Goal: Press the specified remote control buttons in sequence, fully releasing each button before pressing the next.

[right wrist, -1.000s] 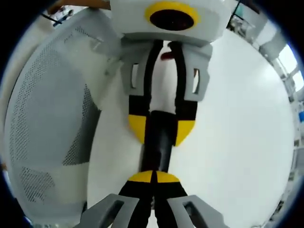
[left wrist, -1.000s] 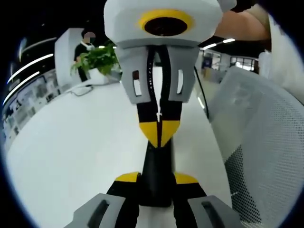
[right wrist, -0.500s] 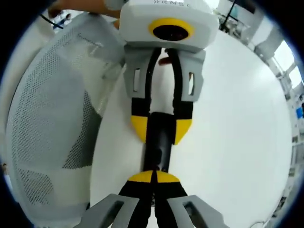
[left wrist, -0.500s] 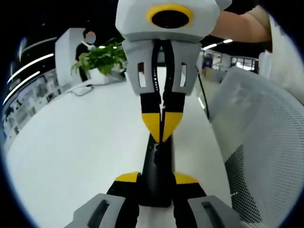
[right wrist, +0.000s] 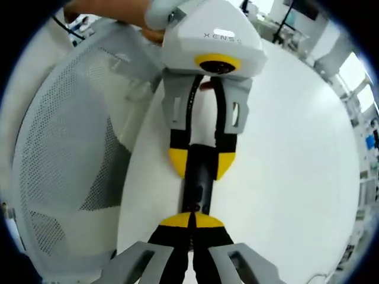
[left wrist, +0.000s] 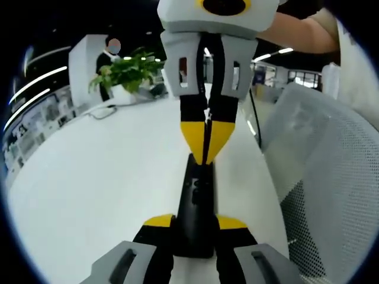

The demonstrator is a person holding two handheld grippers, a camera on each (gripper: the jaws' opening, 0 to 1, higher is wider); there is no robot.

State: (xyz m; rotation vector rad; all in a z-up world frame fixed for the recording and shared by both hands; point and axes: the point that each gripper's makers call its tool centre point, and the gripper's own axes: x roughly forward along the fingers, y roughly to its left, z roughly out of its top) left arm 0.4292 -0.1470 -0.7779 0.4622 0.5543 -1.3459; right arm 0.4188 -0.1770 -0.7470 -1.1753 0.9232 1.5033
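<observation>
A broad white table [left wrist: 89, 189] spreads across the left gripper view from 7 to 12 o'clock and reaches 3 o'clock in the right gripper view. A white mesh office chair [left wrist: 331, 177] stands beside it, at 3 to 5 o'clock in the left gripper view and at 9 o'clock in the right gripper view [right wrist: 65, 154]. The left gripper [left wrist: 195, 228] rises from 6 o'clock with its yellow-tipped jaws pinching the near end of a slim black remote control [left wrist: 197, 195], which lies lengthwise on the table at the middle of both views [right wrist: 195, 186]. The right gripper [left wrist: 206, 155] comes down from 12 o'clock, jaws pressed together, tips at the remote's far end; whether they touch it cannot be told. A potted plant [left wrist: 125, 72] stands at 11 o'clock in the left gripper view.
</observation>
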